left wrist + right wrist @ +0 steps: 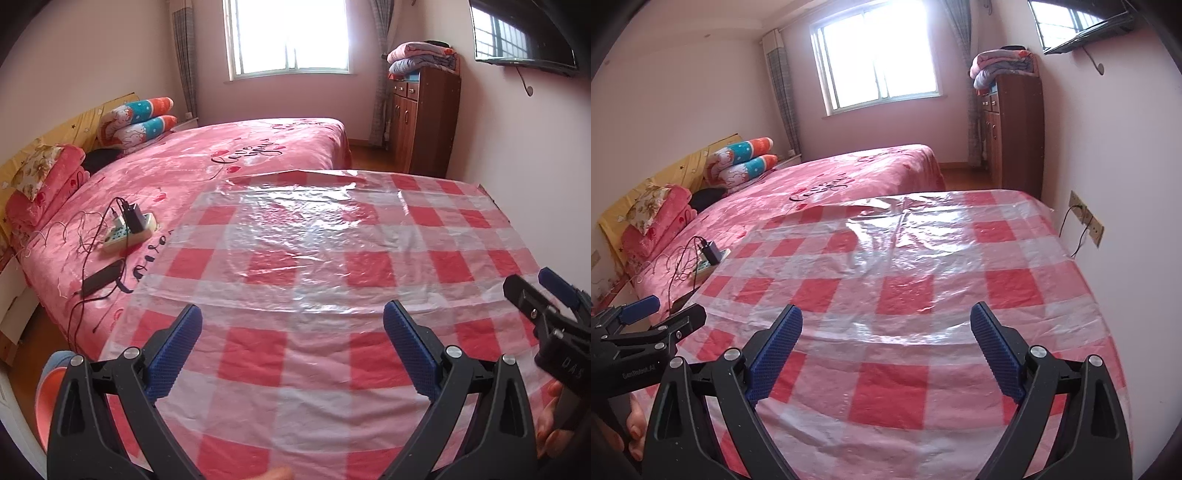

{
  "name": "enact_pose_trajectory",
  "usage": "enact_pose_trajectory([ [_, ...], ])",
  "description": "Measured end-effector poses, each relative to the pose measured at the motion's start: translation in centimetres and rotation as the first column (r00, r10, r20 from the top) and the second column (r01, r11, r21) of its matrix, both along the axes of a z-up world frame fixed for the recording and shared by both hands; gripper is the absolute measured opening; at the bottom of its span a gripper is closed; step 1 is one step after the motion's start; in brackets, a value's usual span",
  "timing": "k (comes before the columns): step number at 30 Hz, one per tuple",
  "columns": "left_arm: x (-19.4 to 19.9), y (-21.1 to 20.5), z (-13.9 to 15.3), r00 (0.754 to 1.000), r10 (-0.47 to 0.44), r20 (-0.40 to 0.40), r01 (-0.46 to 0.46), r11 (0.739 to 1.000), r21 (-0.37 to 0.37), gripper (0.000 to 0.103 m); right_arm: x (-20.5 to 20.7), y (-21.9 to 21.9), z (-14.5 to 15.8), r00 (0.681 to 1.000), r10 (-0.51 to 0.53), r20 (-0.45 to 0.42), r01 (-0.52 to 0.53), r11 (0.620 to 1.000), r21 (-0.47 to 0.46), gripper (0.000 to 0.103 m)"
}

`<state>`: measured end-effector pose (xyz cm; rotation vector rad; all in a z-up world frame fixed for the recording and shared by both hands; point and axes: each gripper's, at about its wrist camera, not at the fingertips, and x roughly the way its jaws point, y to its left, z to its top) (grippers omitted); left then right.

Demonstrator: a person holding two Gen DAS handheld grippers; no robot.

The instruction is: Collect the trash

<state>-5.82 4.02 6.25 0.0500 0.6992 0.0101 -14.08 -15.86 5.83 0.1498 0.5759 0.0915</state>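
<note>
Two grippers: left gripper [291,321] and right gripper [886,321], jaws wide, holding nothing
Trash: none visible on checked surface [905,295]
Progress: cannot tell; nothing in hand

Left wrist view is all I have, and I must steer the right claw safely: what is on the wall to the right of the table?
Observer: Beige wall socket plates with a thin black cable hanging from them, just beside the red-and-white checked plastic tablecloth.
Operator: Is the right claw holding anything?
Observer: No, the right claw is wide open and empty above the cloth.
</note>
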Motion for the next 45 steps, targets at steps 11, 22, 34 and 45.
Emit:
enact_pose_trajectory([
  [11, 0.2, -1.1, -0.1, 1.0, -0.001, 0.022, 0.002, 0.999, -0.048, 0.099, -0.6, -1.0, 0.1, 1.0, -0.017, 0.02, 0.017, 1.0, -0.011, 0.091],
  [22, -0.4, -2.6, 0.3, 0.999, -0.028, 0.042, 0.029, 0.999, -0.024, 0.099, -1.0, -1.3, 0.3, 0.999, -0.022, 0.026, 0.023, 0.999, -0.023, 0.091],
  [34, -0.7, -3.1, 0.5, 0.998, -0.035, 0.053, 0.037, 0.999, -0.019, 0.099, -1.1, -1.5, 0.3, 0.999, -0.021, 0.025, 0.022, 1.0, -0.021, 0.091],
  [45, -0.7, -3.0, 0.3, 0.998, -0.031, 0.054, 0.032, 0.999, -0.019, 0.099, -1.2, -1.5, 0.3, 1.0, -0.023, 0.017, 0.023, 0.999, -0.026, 0.091],
])
